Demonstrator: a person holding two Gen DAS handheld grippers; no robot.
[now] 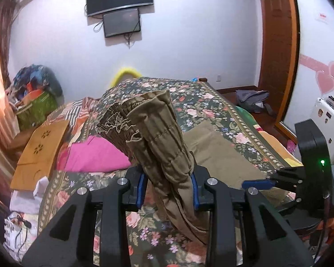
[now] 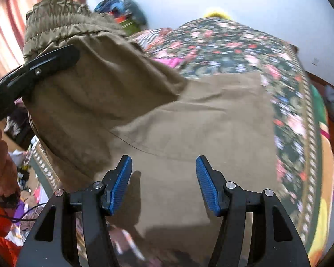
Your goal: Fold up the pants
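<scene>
Khaki pants (image 2: 189,115) lie on a floral bedspread (image 2: 233,49). My left gripper (image 1: 168,189) is shut on the bunched elastic waistband end of the pants (image 1: 153,133) and holds it lifted above the bed; it also shows at the left of the right wrist view (image 2: 53,60). My right gripper (image 2: 163,184) is open and empty, its blue pads (image 2: 120,184) hovering just above the flat part of the pants. It also shows at the right of the left wrist view (image 1: 278,178).
A pink cushion (image 1: 93,155) and a wooden lap tray (image 1: 40,151) lie at the bed's left. A green box with clutter (image 1: 35,102) stands by the curtain. A grey bag (image 1: 251,100) lies on the floor by the door.
</scene>
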